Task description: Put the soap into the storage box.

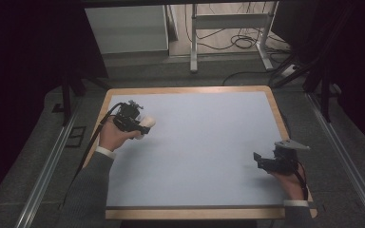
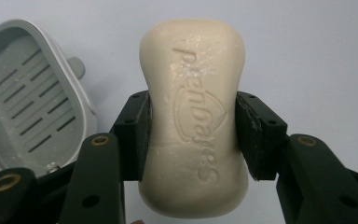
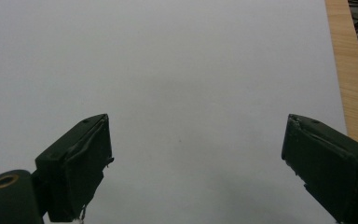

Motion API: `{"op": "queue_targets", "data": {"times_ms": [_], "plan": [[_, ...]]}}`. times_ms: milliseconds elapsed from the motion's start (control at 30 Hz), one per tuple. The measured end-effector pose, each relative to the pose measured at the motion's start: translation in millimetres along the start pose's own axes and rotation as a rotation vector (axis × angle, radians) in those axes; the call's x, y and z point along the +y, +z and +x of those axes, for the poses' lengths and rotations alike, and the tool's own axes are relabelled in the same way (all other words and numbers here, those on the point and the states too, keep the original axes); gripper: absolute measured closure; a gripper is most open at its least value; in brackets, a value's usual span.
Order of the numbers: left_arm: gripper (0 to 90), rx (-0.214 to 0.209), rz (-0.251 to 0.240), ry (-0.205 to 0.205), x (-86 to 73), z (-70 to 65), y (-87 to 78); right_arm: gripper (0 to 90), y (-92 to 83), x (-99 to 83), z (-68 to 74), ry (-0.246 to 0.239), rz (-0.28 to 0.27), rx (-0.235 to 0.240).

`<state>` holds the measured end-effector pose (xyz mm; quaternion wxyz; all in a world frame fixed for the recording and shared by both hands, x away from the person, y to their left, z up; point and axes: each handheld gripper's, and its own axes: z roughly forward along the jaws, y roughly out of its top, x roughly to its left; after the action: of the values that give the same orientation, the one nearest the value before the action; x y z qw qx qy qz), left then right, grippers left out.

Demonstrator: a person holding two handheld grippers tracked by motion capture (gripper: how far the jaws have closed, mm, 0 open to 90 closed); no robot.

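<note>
Pale blue matting covers the wood-edged table (image 1: 275, 111), with dark floor and cables beyond it. Near the far left corner, the left gripper (image 2: 192, 135) pinches a cream-coloured, waisted bar of soap (image 2: 193, 126) across its narrow middle, both pads pressed against its sides; in the high view the soap (image 1: 147, 122) sits at that gripper's (image 1: 140, 124) tip. Just beside it, in the left gripper view, lies a grey plastic soap dish with a slotted floor (image 2: 32, 100). Well apart, toward the near right corner, the right gripper (image 1: 261, 160) is held over bare matting, its jaws spread wide with nothing between them (image 3: 196, 163)
</note>
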<state>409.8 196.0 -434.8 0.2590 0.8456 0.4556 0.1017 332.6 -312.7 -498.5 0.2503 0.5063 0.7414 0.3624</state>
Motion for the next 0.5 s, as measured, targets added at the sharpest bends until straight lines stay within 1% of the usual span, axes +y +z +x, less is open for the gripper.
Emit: {"op": "queue_targets", "data": {"times_ms": [100, 300, 500], "plan": [[49.4, 0.01, -0.008, -0.004, 1.5, 2.8, -1.7, 8.2, 0.3, -0.2, -0.1, -0.001, 0.002, -0.001], [49.4, 0.023, -0.007, -0.012, 5.4, 7.8, -4.7, 8.2, -0.3, 0.0, 0.1, -0.002, -0.005, -0.01], [49.4, 0.024, -0.005, -0.029, 8.4, 15.4, -5.2, 8.2, -0.1, -0.2, -0.3, -0.002, -0.002, -0.008]]}}
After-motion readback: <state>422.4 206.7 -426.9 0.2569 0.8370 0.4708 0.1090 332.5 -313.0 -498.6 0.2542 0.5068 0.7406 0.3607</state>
